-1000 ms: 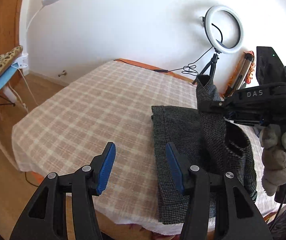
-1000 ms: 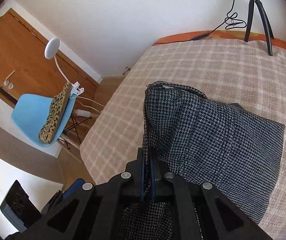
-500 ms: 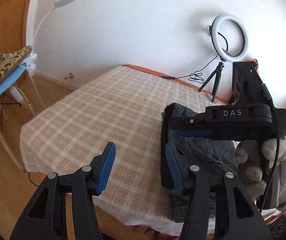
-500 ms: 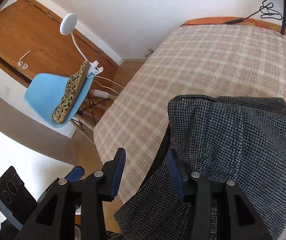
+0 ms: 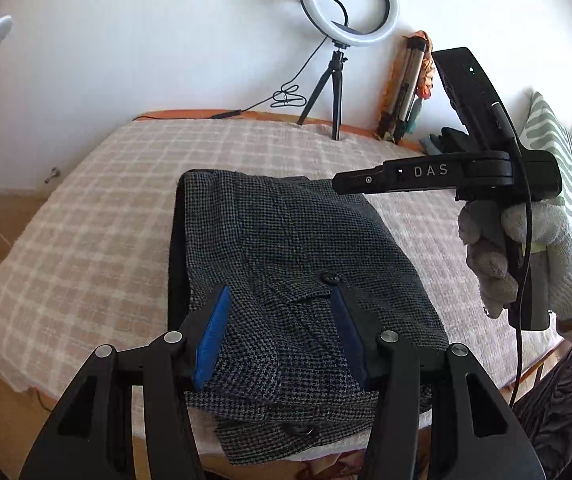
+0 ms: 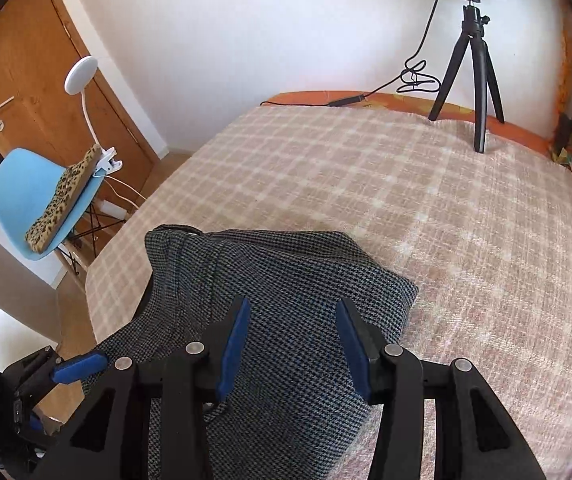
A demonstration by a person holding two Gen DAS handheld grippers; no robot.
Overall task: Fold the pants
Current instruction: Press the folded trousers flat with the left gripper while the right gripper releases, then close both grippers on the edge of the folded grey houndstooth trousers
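The right gripper (image 6: 292,340) has just been opening, letting go of the pants (image 5: 286,264), which now lie folded on the bed (image 5: 98,216) (fold apparently finished); the left gripper (image 5: 280,332) hovers half-open, empty.

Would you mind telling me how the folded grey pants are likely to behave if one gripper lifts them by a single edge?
The pants would probably go floppy and unfold, since they lie in loose layers with a puffed top fold. The thick woven cloth looks fairly heavy, so it would likely sag. It seems unlikely to slip on the textured plaid bedcover.
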